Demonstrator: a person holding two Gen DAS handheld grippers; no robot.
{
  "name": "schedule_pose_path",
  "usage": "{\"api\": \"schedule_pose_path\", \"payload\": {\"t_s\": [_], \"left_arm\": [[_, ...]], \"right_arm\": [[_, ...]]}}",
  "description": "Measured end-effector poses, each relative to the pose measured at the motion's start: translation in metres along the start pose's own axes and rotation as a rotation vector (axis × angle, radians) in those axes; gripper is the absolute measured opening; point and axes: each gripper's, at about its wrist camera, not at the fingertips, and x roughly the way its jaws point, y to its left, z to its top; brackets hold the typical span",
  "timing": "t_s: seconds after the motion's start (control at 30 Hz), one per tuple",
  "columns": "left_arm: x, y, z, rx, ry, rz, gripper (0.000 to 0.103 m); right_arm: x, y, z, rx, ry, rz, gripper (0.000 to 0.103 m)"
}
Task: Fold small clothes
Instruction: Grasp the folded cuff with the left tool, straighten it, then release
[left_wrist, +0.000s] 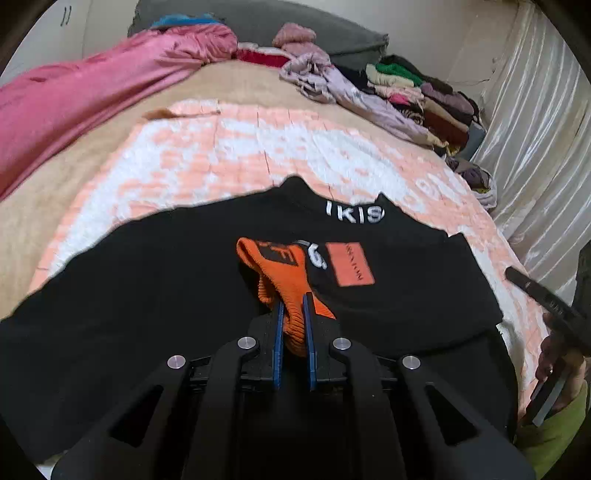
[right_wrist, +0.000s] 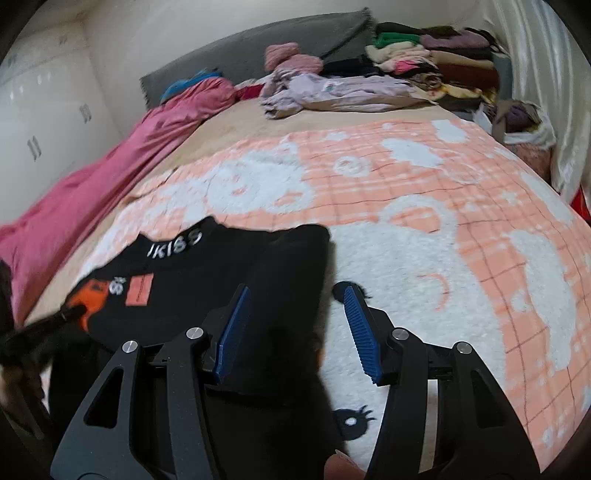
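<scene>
I see a big bed (right_wrist: 229, 122) that fills most of the room. A peach and white blanket (right_wrist: 424, 192) lies on top of it. A grey headboard (right_wrist: 295, 40) stands at the far end. A pink cover (left_wrist: 85, 99) is bunched along the left side. Near the headboard there is a stack of folded clothes (right_wrist: 443, 62) (lots of colours). Shiny cream curtains (left_wrist: 535, 110) hang on the right. I see white cupboard doors (right_wrist: 44, 122) on the left and a pale wall (right_wrist: 184, 26) behind the bed.

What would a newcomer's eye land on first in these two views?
The bright orange ribbed knit cuff pinched in the shut left gripper, lifted over the black sweatshirt with white lettering. Beneath lies a peach-and-white fleece blanket; the right gripper hangs open over the sweatshirt's edge.
</scene>
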Motion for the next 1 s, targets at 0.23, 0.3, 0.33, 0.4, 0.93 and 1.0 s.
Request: {"api": "schedule_pose_path", "payload": {"t_s": [0.23, 0.3, 0.33, 0.4, 0.93, 1.0], "left_arm": [[0.001, 0.009, 0.001, 0.023, 0.024, 0.070, 0.009], [0.014, 0.017, -0.004, 0.002, 0.077, 0.076, 0.010], [0.016, 0.022, -0.006, -0.015, 0.090, 0.070, 0.010], [0.013, 0.025, -0.004, -0.022, 0.086, 0.063, 0.011], [-0.009, -0.015, 0.000, 0.102, 0.001, 0.020, 0.011], [0.004, -0.017, -0.006, 0.099, 0.044, 0.015, 0.011]], "right_arm": [[0.011, 0.016, -0.010, -0.058, 0.038, -0.019, 0.046], [0.012, 0.023, -0.013, -0.092, 0.039, -0.023, 0.046], [0.012, 0.025, -0.013, -0.103, 0.039, -0.021, 0.046], [0.012, 0.032, -0.015, -0.132, 0.038, -0.017, 0.046], [0.015, 0.052, -0.021, -0.155, 0.057, 0.061, 0.046], [0.018, 0.056, -0.024, -0.167, 0.070, 0.061, 0.046]]}}
